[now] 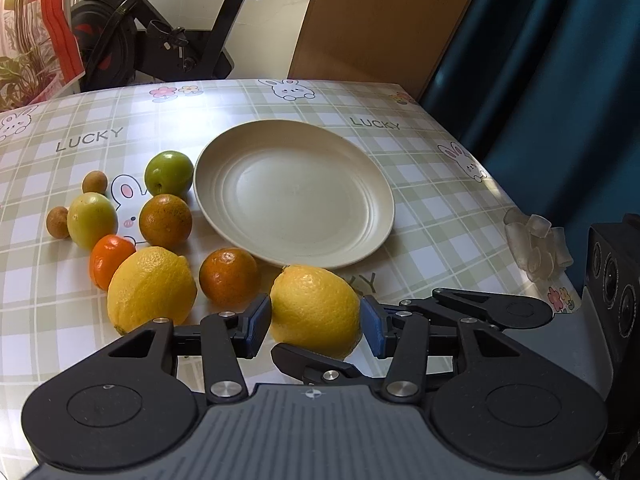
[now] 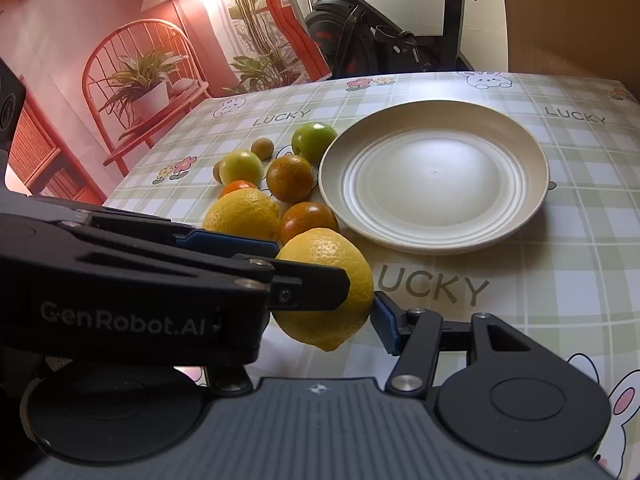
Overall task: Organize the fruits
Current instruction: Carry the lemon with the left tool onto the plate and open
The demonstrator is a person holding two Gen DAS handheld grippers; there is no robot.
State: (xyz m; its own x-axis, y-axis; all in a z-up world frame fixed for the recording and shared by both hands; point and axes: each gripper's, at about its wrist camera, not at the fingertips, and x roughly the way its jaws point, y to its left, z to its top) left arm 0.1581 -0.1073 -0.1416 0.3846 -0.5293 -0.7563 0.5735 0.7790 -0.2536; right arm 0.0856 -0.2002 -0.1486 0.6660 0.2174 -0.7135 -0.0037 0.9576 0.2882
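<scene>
Lemon (image 1: 316, 310) between both tongs; only right wrist view shows "GenRobot.AI".

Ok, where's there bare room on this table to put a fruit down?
The plate is empty. Bare tablecloth runs right of it to the table edge, and behind it. Left of the plate is crowded with fruit; the near lemon is just in front of it.

You see a glossy, smooth checked oilcloth on the counter (image 1: 420, 216), a matt cream plate (image 1: 294, 196) with fine ridges, a pebbly-skinned lemon (image 1: 316, 308), and matt black plastic fingers (image 1: 256, 326) with blue ribbed rubbery pads
</scene>
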